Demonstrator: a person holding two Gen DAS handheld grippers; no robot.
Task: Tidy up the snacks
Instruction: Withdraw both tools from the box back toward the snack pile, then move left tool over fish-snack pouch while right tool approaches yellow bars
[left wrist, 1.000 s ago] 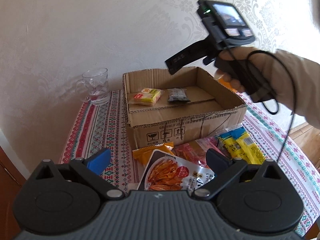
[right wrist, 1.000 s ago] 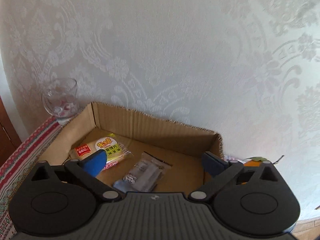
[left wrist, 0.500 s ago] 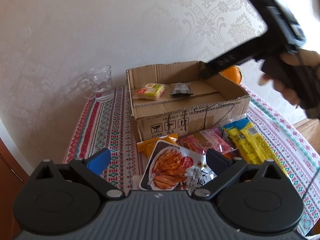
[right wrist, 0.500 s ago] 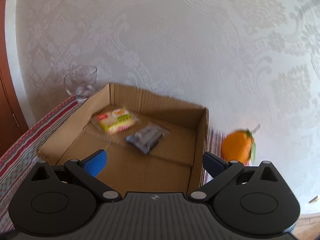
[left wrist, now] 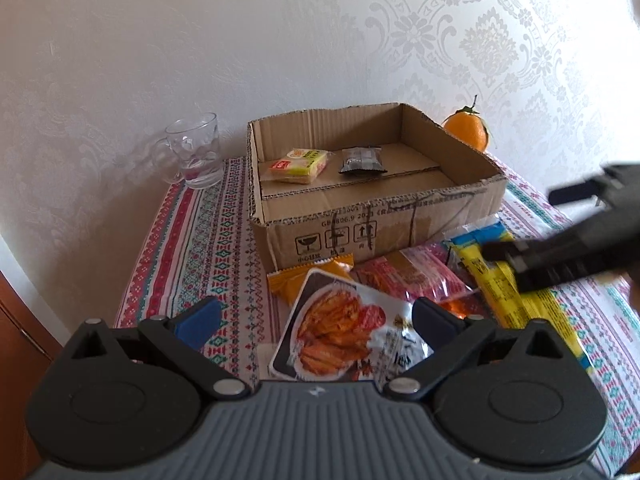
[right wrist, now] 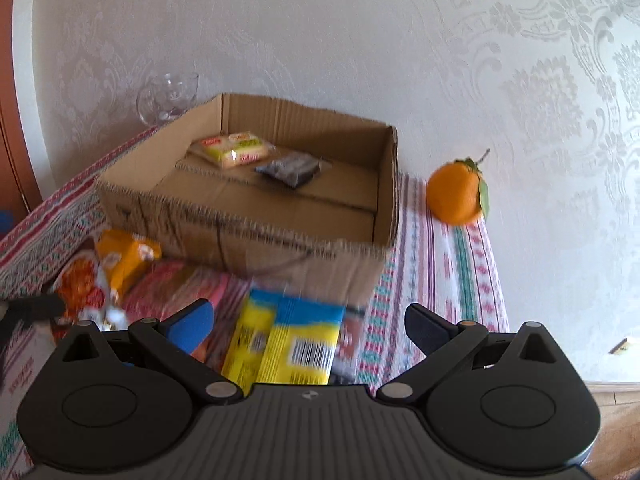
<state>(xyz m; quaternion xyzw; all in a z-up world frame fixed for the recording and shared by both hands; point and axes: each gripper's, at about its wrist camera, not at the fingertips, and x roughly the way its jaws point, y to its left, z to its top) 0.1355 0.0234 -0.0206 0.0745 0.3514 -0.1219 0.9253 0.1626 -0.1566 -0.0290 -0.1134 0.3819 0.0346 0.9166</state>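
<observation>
While R jaws gape, yellow pkt [right wrist: 280, 344] lies between, untouched

Place: a home, a living or dining corner.
Wall: white damask-embossed wallpaper [left wrist: 460, 40] right behind the worktop's far edge.
Worktop: covered by a striped, folk-patterned tablecloth [left wrist: 192, 248].
Household things: a glass mug [left wrist: 196, 156] at the far left corner, an orange [right wrist: 456, 194] with leaf at the far right corner.
Woodwork: reddish-brown wood [right wrist: 12, 120] at the left.

"GB4806.9" and printed handling symbols on the cardboard box [left wrist: 360, 236] front; a barcode on the yellow-blue packet [right wrist: 288, 344].
</observation>
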